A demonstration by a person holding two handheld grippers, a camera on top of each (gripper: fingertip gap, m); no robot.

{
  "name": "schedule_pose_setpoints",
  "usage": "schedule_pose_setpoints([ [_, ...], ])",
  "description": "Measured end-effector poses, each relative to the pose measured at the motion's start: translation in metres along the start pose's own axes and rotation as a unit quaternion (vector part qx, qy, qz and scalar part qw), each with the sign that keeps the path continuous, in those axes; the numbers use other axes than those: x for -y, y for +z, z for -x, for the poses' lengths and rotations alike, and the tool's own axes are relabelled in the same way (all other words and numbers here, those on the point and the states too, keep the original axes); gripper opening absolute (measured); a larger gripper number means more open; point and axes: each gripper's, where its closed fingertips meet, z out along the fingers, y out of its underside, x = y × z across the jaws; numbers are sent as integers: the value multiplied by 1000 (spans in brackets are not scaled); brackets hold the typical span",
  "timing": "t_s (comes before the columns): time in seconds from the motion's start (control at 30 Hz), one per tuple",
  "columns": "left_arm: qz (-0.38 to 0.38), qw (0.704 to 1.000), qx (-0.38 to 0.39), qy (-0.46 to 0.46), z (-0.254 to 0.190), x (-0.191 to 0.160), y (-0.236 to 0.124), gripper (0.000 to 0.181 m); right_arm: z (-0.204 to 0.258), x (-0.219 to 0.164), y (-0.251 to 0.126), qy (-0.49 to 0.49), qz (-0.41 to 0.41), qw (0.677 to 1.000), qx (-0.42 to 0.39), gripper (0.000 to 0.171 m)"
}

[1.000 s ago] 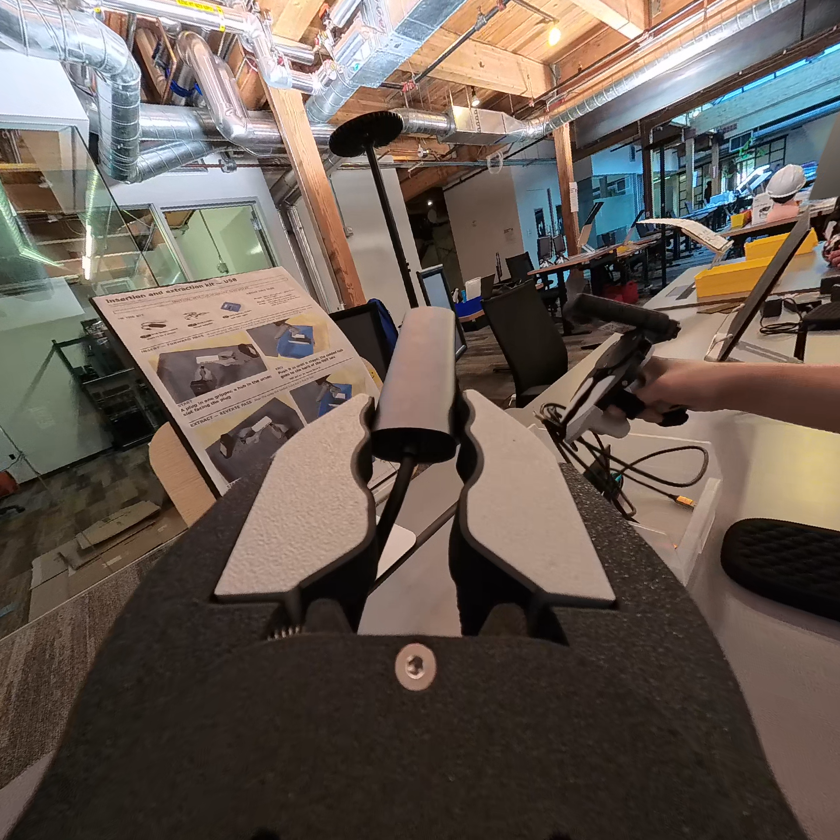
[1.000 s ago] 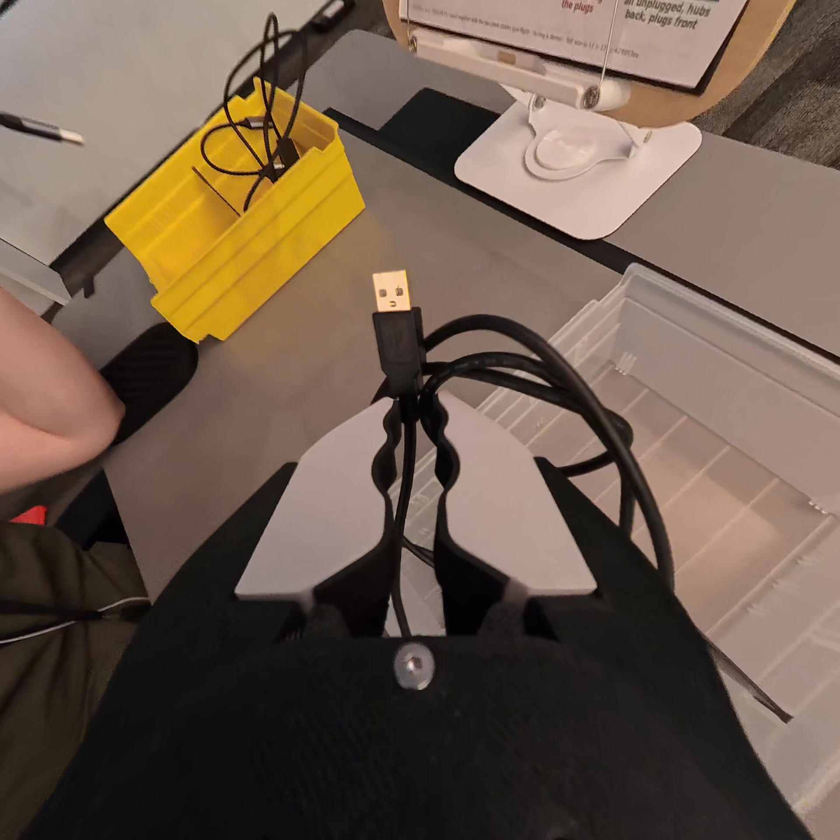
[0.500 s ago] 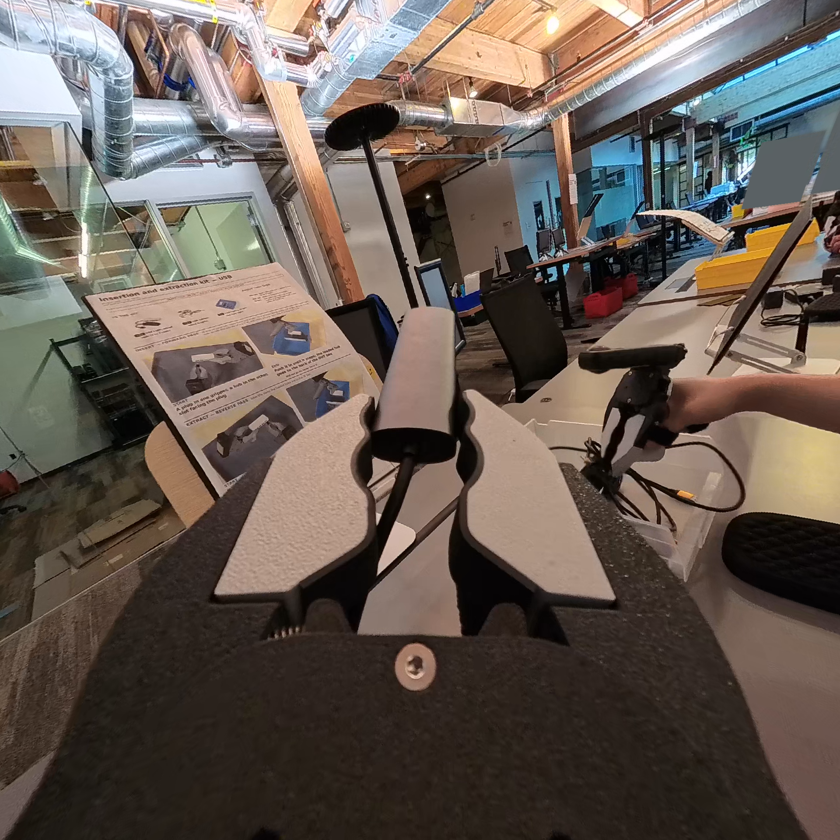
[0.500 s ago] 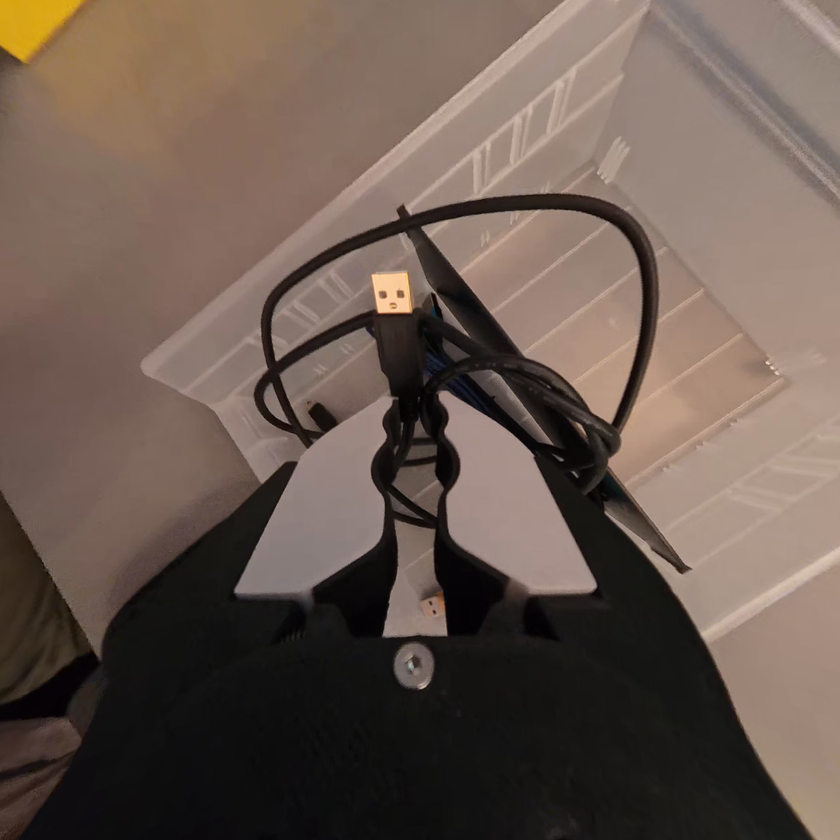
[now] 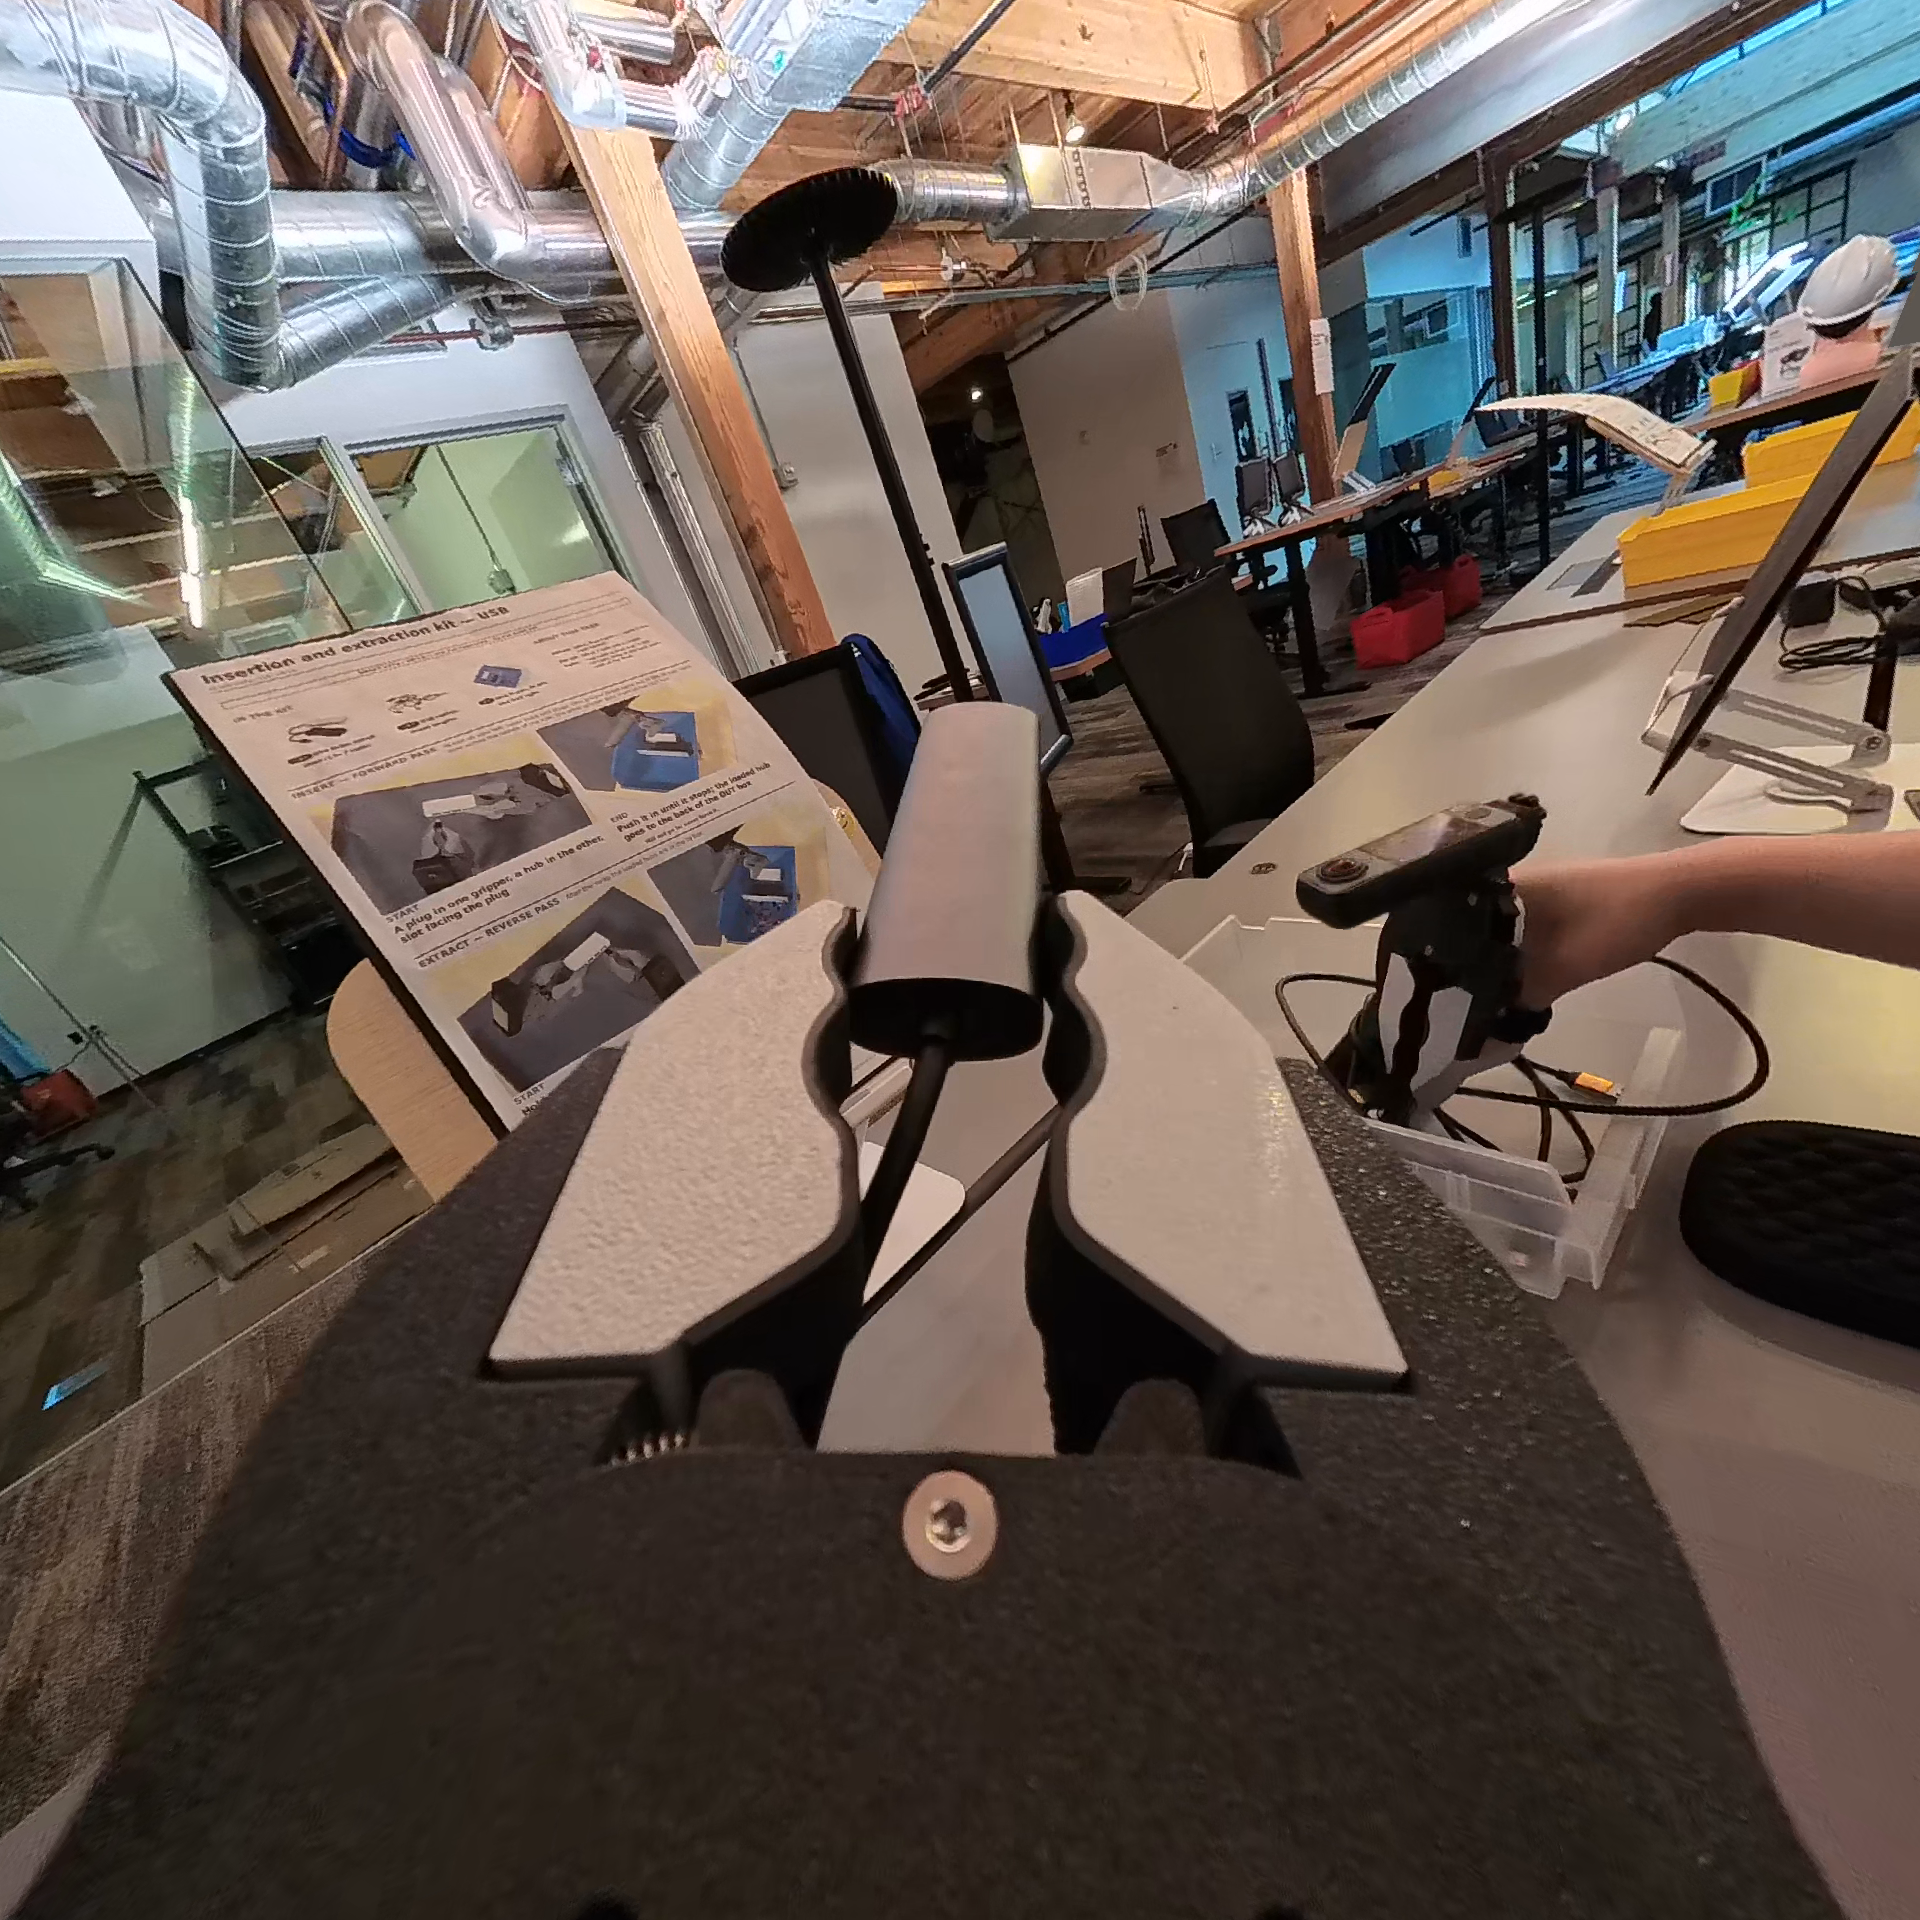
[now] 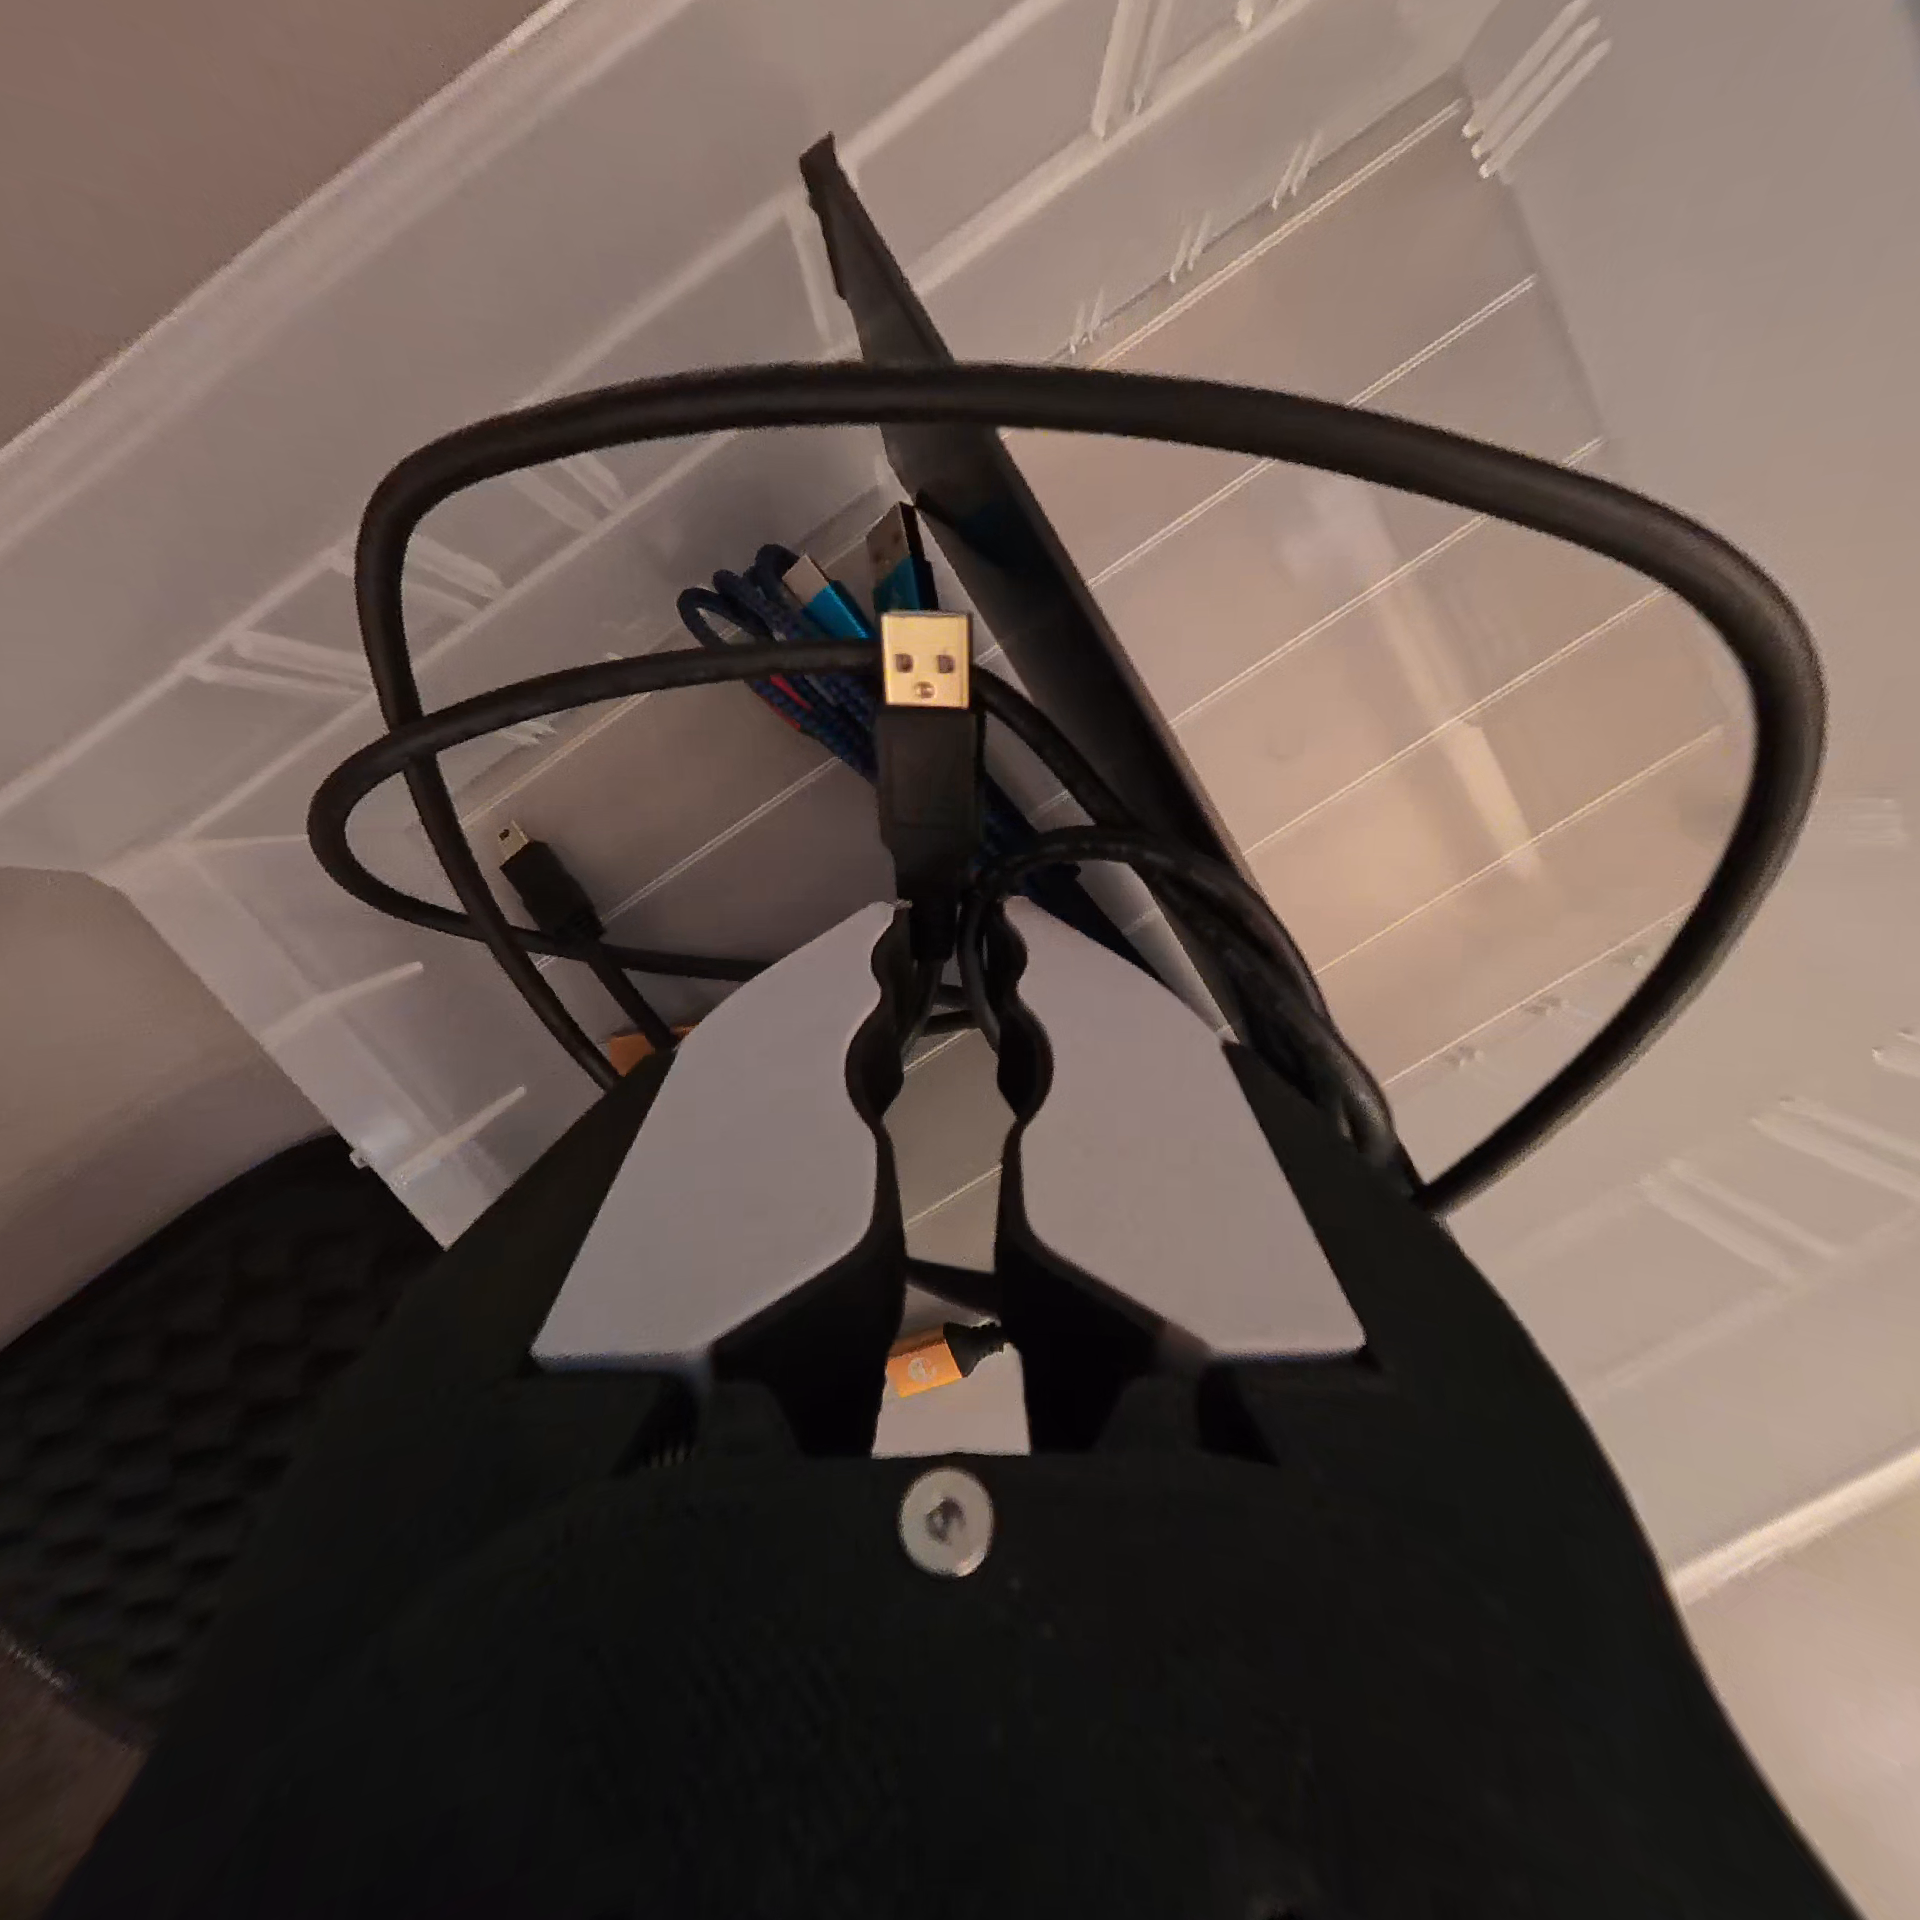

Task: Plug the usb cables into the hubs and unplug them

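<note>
My left gripper (image 5: 948,940) is shut on a dark grey USB hub (image 5: 961,852), held above the desk with its short lead hanging down between the fingers. My right gripper (image 6: 940,920) is shut on a black USB cable (image 6: 925,769) just behind its gold plug (image 6: 925,660), which points forward. The cable's loops (image 6: 1143,410) hang around the fingers, low inside a clear plastic bin (image 6: 1558,520). In the left wrist view the right gripper (image 5: 1418,1049) dips into that bin (image 5: 1538,1205), held by a hand.
The bin holds a blue braided cable (image 6: 800,623), an orange-ended cable (image 6: 930,1366) and a dark divider (image 6: 997,520). An instruction board (image 5: 499,831) stands at left. A black mat (image 5: 1808,1216) lies right of the bin. Yellow bins (image 5: 1745,525) and a stand (image 5: 1766,748) sit farther back. The gap from one gripper's tips to the other's is roughly 45 cm.
My right gripper has swung from over the desk down into the clear bin, carrying the black cable. My left gripper and the hub have stayed nearly still.
</note>
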Motion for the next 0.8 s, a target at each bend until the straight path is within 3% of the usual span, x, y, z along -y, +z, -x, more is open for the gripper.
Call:
schedule_pose_setpoints([
  [0.43, -6, 1000, 3, -8, 5, 2, -4, 33, 23, -1, -62, -16, -32, 999, 2, 24],
  [0.6, -4, 1000, 2, -7, 4, 2, -4, 33, 31, -23, -93, 3, -41, 999, -20, 24],
  [0.8, -2, 1000, 2, -3, 2, 3, -5, 33, 61, -62, -107, 58, -113, 991, -40, 26],
])
